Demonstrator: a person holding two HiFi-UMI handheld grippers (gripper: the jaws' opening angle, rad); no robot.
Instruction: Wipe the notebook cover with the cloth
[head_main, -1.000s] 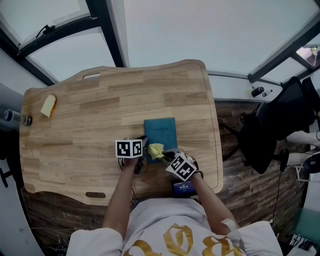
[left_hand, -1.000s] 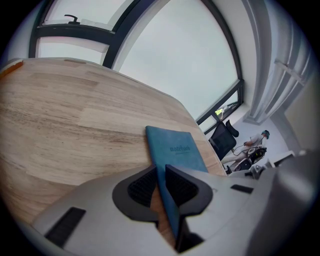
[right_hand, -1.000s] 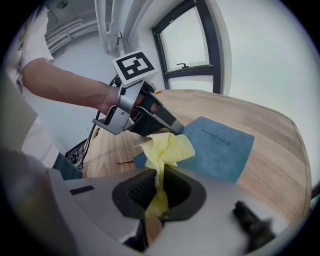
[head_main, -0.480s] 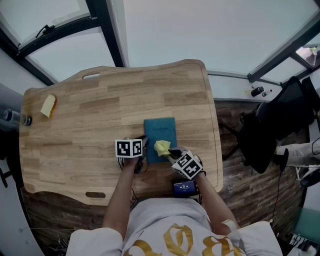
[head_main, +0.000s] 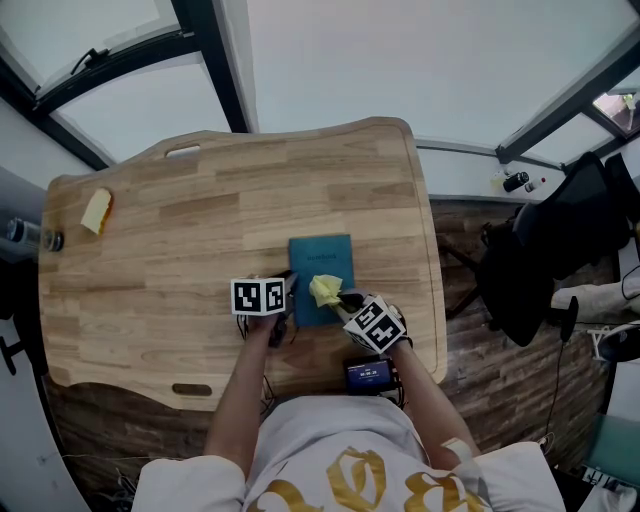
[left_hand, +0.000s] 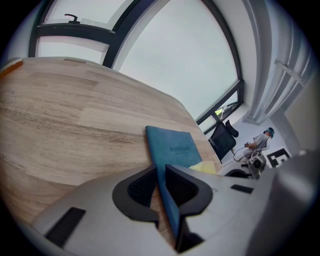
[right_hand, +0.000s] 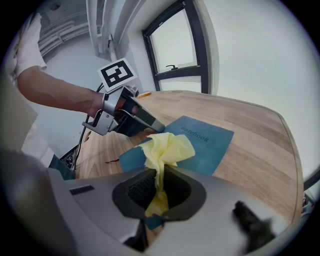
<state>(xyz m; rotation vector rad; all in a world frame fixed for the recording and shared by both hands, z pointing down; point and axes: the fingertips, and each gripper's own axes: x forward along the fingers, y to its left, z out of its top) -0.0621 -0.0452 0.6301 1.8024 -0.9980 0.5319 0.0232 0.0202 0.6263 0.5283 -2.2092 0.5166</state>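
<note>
While the left hand-held gripper (left_hand: 161, 176) pinched the edge of the notebook (head_main: 322, 256) near the front edge of the desk (head_main: 180, 230), the right hand-held gripper (right_hand: 159, 182), clamped on the yellow cloth (right_hand: 167, 147) atop the cover, would best sweep in light, overlapping strokes.

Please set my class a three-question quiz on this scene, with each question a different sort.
1. True or false: the right gripper is shut on the crumpled yellow cloth.
2. What do the left gripper's jaws clamp? A) the edge of the teal rectangular notebook B) a pen C) nothing
3. Fill in: the word printed on the notebook is ___.

Key: 1 true; 2 A; 3 notebook.
</note>
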